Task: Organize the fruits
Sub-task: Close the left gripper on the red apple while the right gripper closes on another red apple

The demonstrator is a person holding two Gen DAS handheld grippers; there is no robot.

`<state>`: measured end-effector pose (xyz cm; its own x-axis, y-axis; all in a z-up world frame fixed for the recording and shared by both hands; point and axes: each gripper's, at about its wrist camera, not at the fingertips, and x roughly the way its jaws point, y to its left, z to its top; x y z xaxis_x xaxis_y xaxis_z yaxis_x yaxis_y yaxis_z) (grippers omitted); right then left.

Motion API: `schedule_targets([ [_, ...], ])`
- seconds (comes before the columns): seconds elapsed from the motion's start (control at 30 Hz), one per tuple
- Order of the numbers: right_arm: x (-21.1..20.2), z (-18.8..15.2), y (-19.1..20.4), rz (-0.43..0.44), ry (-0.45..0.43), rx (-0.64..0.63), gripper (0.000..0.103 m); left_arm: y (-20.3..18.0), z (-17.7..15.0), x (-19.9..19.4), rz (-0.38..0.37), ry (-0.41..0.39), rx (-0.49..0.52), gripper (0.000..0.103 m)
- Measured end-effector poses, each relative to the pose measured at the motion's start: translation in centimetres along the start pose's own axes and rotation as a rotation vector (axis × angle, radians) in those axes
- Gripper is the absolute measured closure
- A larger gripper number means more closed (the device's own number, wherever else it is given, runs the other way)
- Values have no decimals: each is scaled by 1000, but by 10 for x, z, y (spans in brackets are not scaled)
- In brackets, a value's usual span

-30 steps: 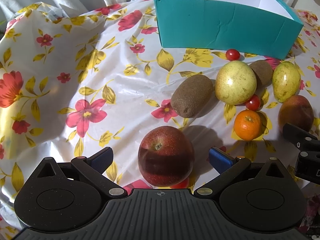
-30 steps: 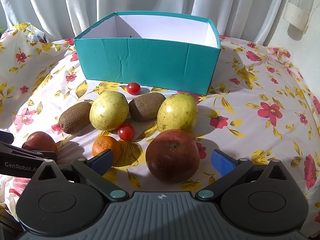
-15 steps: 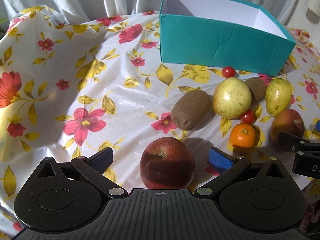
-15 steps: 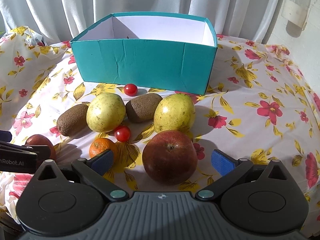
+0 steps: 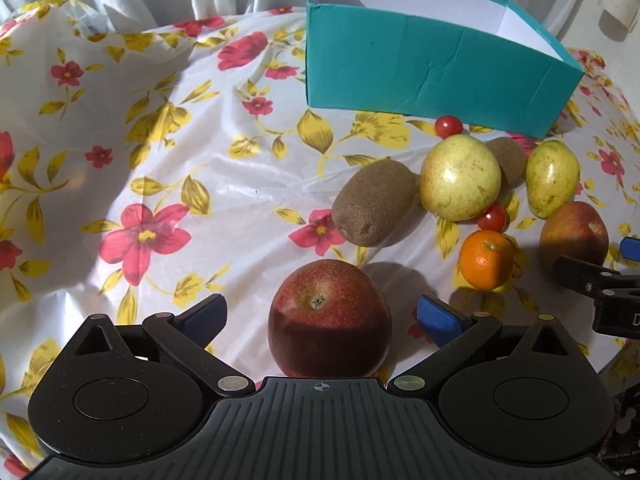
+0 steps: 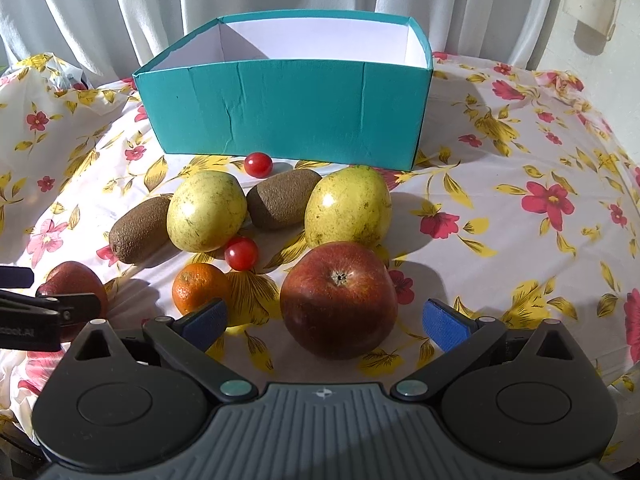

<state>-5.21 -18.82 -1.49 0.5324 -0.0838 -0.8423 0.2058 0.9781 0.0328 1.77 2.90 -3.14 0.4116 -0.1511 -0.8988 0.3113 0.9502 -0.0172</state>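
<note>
Two red apples lie on the flowered cloth, one in front of each gripper. In the left wrist view, one red apple [image 5: 329,320] sits between the blue pads of my open left gripper [image 5: 322,314], with gaps on both sides. In the right wrist view, the other red apple [image 6: 338,300] sits between the spread fingers of my open right gripper [image 6: 326,317], also untouched. A teal box [image 6: 288,112] with a white inside stands behind the fruit. The right gripper [image 5: 600,292] shows at the left wrist view's right edge.
Between the apples and the box lie two yellow-green pears [image 6: 206,210] [image 6: 348,208], two kiwis [image 6: 138,230] [image 6: 282,202], two cherry tomatoes [image 6: 241,253] [image 6: 258,164] and a mandarin [image 6: 200,286]. White curtains hang behind. Bare cloth stretches to the left [image 5: 160,160] and right [image 6: 520,240].
Both views have shifted only slightly, the left one now showing more of the box. The fingers of both grippers keep the same wide opening around their apples.
</note>
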Motion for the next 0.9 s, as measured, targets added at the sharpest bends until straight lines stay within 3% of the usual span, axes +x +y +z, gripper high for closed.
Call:
schedule_targets([
  [0.13, 2, 0, -3, -7, 7, 6, 0, -2, 1, 9, -2, 17, 11, 4],
  [0.23, 2, 0, -5, -16, 6, 11, 0, -3, 3, 16, -5, 40, 11, 24],
  [0.33, 3, 0, -6, -22, 8, 17, 0, -3, 3, 24, -15, 72, 2, 29],
  [0.77, 0, 1, -6, -15, -34, -1, 0, 2, 7, 10, -41, 9, -8, 32],
  [0.9, 6, 3, -5, -26, -44, -16, 10, 0, 13, -6, -61, -37, -9, 32],
])
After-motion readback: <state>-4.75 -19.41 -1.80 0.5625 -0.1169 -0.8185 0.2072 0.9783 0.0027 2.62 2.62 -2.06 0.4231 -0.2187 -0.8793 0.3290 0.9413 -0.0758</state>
